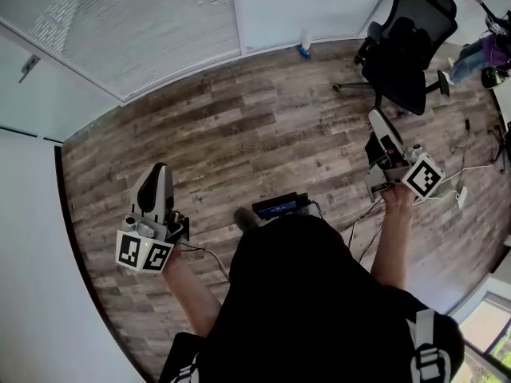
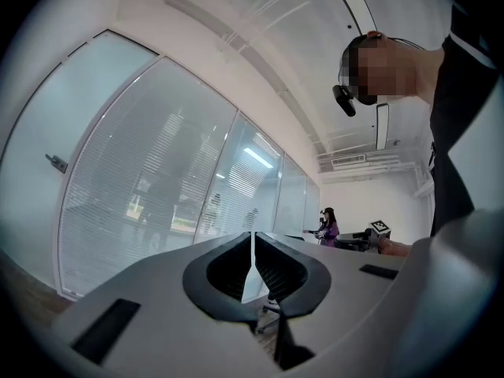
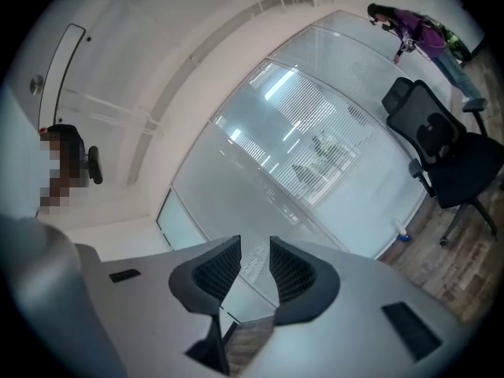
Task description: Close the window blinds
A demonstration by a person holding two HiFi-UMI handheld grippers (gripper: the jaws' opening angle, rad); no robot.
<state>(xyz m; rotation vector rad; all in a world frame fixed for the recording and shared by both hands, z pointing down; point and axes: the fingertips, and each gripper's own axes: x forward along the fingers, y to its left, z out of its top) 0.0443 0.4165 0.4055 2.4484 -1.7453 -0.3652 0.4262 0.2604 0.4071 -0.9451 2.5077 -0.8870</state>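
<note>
The window blinds (image 1: 136,22) hang behind a glass wall at the top left of the head view, slats partly open. They also show in the left gripper view (image 2: 150,195) and the right gripper view (image 3: 315,140). My left gripper (image 1: 158,171) is held out over the wood floor, well short of the glass. Its jaws (image 2: 252,268) are shut with nothing between them. My right gripper (image 1: 376,118) points toward the wall further right. It stands open (image 3: 256,264), empty, with the blinds seen through the gap.
A black office chair (image 1: 407,50) stands near the wall, just beyond the right gripper, and shows again in the right gripper view (image 3: 445,148). A small blue item (image 1: 304,50) lies at the wall's foot. Cables (image 1: 471,174) trail at right. A person in purple (image 3: 413,26) stands far off.
</note>
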